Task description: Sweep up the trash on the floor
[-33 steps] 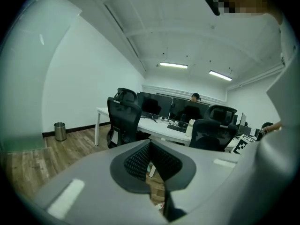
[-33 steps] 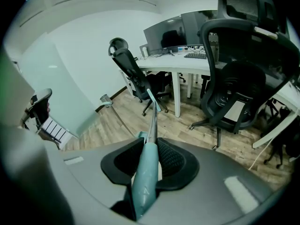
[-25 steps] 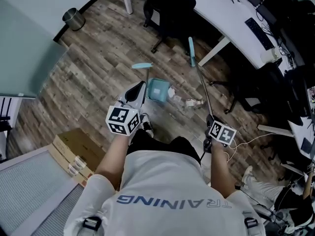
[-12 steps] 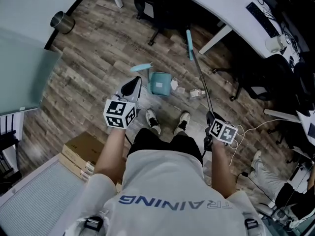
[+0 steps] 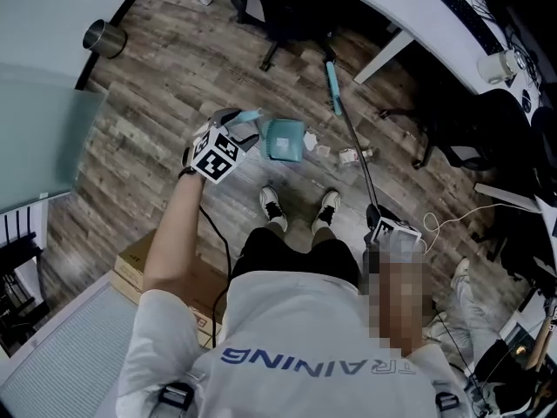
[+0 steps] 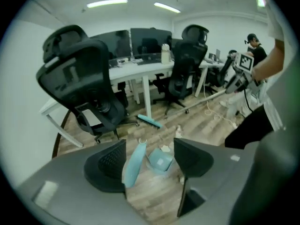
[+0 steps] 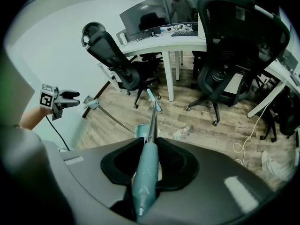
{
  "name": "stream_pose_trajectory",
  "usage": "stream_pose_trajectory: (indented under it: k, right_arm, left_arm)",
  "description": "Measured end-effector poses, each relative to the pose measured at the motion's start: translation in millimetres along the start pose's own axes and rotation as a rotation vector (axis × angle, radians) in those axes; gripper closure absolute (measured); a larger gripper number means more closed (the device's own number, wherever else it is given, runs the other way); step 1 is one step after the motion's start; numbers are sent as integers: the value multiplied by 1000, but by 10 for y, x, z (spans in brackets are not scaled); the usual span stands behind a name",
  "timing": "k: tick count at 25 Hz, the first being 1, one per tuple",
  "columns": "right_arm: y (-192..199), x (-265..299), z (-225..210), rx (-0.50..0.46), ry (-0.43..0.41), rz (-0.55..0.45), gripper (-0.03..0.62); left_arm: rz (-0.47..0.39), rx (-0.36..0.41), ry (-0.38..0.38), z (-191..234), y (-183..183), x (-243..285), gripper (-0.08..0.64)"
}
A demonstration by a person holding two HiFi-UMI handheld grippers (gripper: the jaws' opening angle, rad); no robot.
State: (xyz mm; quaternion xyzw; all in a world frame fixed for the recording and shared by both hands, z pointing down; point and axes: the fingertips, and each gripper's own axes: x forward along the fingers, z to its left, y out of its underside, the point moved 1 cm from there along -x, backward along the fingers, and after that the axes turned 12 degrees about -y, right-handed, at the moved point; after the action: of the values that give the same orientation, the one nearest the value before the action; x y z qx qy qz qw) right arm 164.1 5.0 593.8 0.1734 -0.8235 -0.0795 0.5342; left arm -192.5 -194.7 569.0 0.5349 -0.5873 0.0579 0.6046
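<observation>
Floor (image 5: 174, 77): wood, littered. Right gripper (image 7: 151, 146) was clenched on the broom (image 5: 332, 87) handle. Left gripper (image 6: 150, 148) jaws were opening around the dustpan (image 5: 283, 139) handle, seemingly not pinching it. Trash (image 5: 352, 156) lay just beside the dustpan. Recommended: secure the dustpan firmly, then sweep in short strokes.

Teal dustpan (image 5: 283, 139) w/ long handle; crumpled trash (image 5: 348, 156) nr it
</observation>
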Motion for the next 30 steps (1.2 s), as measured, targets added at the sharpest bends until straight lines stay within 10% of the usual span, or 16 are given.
stream_pose_trajectory:
  k: [10,12,18,30]
  right_arm:
    - [-4,82,-81,42,-11,4,486]
    - [-20,89,-116,40,4,12,486]
    - [23,181,-176,52,9,38,486]
    - [283,567,-479,80,83,141,486]
  left_arm:
    - [264,205,176,-61,429,795,198]
    - [299,219,194,-112,530,918,297]
    - [319,240,172,-190,651,1170,456]
    - [264,146,205,-248,595,1229,462]
